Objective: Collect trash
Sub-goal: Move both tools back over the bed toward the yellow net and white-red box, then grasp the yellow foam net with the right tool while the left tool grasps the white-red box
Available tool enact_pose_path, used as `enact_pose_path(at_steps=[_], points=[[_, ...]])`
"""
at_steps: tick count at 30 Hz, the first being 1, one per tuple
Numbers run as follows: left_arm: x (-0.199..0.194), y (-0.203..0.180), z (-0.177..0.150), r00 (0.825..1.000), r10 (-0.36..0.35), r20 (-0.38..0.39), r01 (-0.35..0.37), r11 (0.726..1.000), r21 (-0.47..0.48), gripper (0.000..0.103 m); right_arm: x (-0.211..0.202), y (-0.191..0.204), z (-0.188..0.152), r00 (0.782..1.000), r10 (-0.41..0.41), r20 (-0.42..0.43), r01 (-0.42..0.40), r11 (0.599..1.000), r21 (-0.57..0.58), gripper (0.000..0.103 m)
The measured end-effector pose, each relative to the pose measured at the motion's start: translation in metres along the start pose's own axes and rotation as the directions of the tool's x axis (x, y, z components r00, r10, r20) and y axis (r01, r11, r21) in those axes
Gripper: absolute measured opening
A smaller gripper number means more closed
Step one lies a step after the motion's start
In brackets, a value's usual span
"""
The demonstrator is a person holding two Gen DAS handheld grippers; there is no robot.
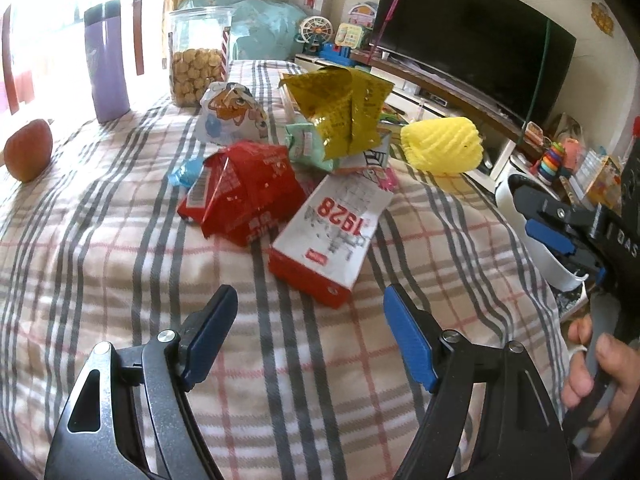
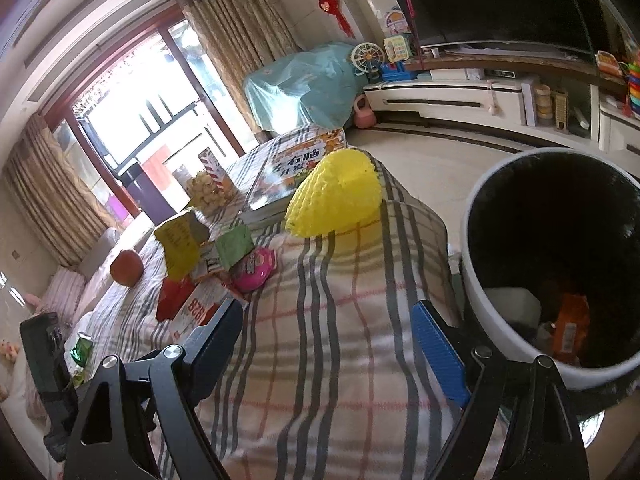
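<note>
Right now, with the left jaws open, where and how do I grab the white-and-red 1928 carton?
Take the 1928 carton at its near red end, which points toward the left gripper. It lies flat on the plaid cloth, so come in low from the near side, jaws spanning its narrow width. That end looks clear of the red wrapper.

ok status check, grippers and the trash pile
Left gripper open, empty, short of the white and red carton. Right gripper open, empty, beside the bin. Wrappers piled on the tablecloth. Nothing blocking.
</note>
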State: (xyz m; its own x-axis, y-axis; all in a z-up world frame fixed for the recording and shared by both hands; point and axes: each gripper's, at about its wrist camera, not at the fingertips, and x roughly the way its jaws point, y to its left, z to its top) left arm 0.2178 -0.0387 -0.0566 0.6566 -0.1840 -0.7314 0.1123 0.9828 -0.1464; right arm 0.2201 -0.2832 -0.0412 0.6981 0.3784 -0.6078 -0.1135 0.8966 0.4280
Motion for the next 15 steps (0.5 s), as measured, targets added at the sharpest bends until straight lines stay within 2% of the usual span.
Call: enact_pose_path(at_steps=[12,15], points=[[0.025,0.002,0.020,1.000,-0.008,-0.025,0.009,0.998,0.055,0.078,0.048,-0.011,0.040,1.000,-0.009,0.003,0.009,0.999,0.033,0.086],[0.031,-0.001,0.020,0.999,-0.006,-0.038,0.008,0.998,0.070,0.078,0.063,-0.017,0.047,1.000,-0.006,-0.013,0.006,0.998,0.056,0.077]])
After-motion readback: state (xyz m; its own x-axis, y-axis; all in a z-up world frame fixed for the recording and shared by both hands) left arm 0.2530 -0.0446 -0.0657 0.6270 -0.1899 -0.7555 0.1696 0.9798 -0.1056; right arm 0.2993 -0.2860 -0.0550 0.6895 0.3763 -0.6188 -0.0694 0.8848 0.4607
